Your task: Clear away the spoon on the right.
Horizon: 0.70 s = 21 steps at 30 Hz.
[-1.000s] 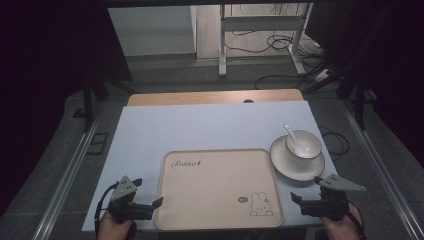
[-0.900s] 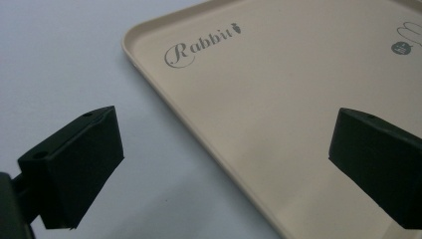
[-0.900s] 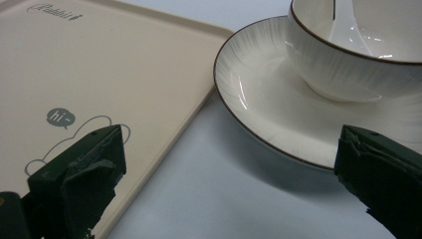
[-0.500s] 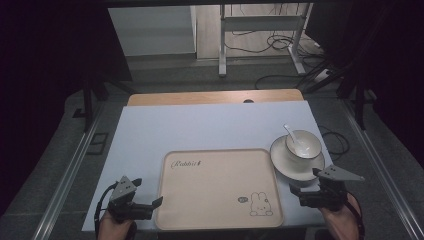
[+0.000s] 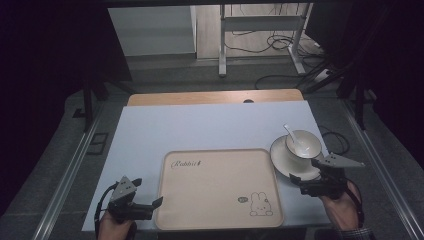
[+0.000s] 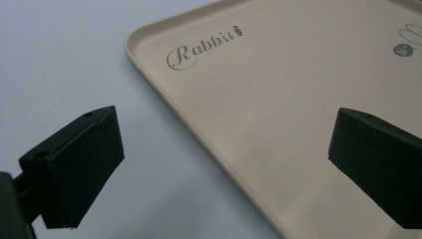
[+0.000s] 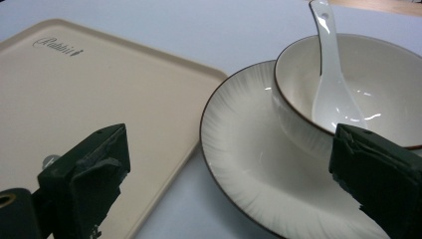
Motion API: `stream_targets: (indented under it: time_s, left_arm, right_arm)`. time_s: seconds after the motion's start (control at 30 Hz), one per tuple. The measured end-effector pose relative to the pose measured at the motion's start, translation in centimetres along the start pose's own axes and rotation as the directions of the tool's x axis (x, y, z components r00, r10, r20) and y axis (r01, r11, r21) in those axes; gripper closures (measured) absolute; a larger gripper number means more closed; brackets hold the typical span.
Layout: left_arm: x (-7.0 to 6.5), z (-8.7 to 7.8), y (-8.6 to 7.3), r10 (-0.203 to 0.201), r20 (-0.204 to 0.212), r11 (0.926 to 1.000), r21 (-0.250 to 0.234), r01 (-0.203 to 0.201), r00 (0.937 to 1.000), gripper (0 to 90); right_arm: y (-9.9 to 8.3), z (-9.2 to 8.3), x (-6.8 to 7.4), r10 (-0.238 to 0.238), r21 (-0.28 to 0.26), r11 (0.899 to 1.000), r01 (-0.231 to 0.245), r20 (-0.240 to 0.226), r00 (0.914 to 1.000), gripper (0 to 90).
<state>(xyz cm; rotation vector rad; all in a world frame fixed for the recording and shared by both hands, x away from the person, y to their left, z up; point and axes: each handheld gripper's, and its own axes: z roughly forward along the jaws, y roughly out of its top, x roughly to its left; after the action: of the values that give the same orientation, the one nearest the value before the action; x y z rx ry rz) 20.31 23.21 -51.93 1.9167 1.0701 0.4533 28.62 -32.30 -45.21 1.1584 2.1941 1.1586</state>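
- The right gripper (image 5: 305,184) is held in the person's right hand (image 5: 341,209) just off the tray's right edge, at the near rim of the plate; its jaws stand wide apart with nothing between them.
- In the right gripper view the two black jaws frame the plate (image 7: 249,164) and the bowl (image 7: 378,84); one jaw sits over the tray's edge, the other in front of the bowl's near wall.
- The left gripper (image 5: 150,204) is held in the left hand (image 5: 116,227) at the tray's near left corner, jaws also spread wide and empty.
- In the left gripper view one jaw hangs over the bare table surface and the other over the tray's flat floor, so the tray's left rim runs between them.
- The tray (image 5: 218,187) is beige with rounded corners, lies flat at the near middle of the light blue table (image 5: 200,125), and carries the word "Rabbit" at its far left and a rabbit drawing (image 5: 261,204) at its near right.
- The plate (image 5: 282,161) is white with a dark rim and lies just beside the tray's far right corner; whether the two touch I cannot tell.
- The bowl (image 5: 305,146) stands on the plate, set toward the side away from the tray.
- A white spoon (image 5: 295,138) rests in the bowl, its handle leaning up over the far rim.
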Motion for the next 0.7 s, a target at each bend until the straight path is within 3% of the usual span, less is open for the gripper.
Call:
stream_targets:
  time_s: [0.37,0.7]
  left_arm:
    - [0.0,0.0,0.0,-0.006,0.002,1.0,-0.002,0.006,1.0,0.6]
    - [0.1,0.0,0.0,-0.007,0.003,1.0,-0.002,0.007,1.0,0.6]
  right_arm:
    - [1.4,0.7,-0.8,0.006,-0.007,1.0,-0.006,0.003,1.0,2.2]
    - [2.8,2.2,-2.2,0.019,0.0,1.0,-0.019,0.033,0.9993,2.1]
